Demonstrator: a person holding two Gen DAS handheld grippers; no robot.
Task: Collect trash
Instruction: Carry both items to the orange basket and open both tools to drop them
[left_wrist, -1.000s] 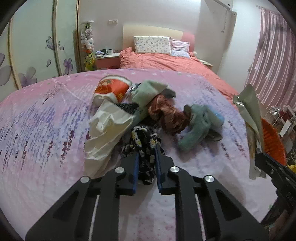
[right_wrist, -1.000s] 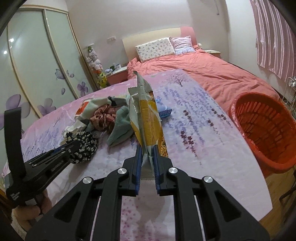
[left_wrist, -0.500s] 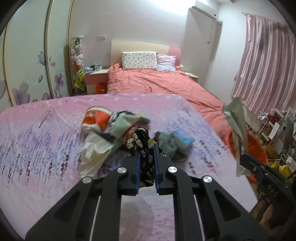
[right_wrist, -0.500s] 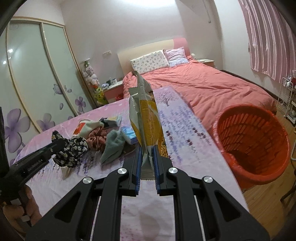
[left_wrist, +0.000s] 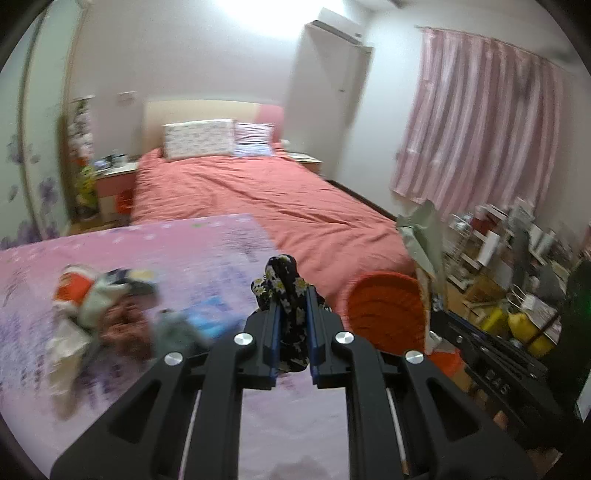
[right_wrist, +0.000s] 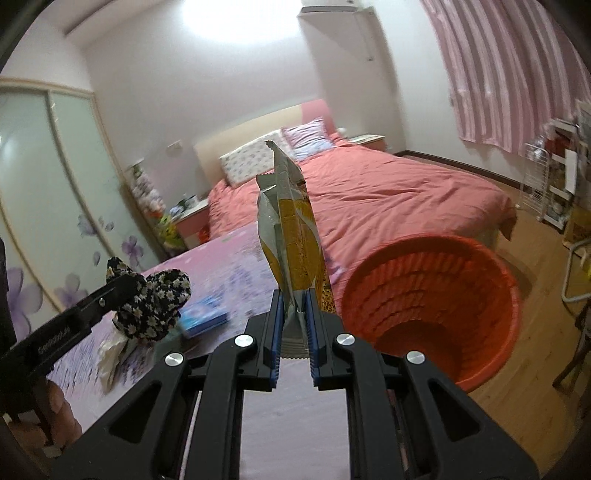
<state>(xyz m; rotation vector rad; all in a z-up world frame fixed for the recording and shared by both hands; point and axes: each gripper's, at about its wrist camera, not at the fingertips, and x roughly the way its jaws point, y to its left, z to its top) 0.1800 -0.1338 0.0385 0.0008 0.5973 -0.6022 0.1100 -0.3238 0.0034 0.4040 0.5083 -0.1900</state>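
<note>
L gripper (left_wrist: 291, 325): jaws pinched tight on the black floral cloth (left_wrist: 286, 291), which a second ago still lay against the pile (left_wrist: 110, 314) on the pink spread (left_wrist: 166, 251); it is now lifted clear and hangs between the pads, w/ the pile left behind at lower left. R gripper (right_wrist: 293, 325): clamped as before on the foil snack wrapper (right_wrist: 291, 236), standing upright from the pads. View has swung toward the orange basket (right_wrist: 491, 280), which fills more of the R view than before & sits on the wood floor just beside the spread's edge. Blue packet (right_wrist: 203, 317) remains on the spread, near the floral cloth as seen from the R side.
</note>
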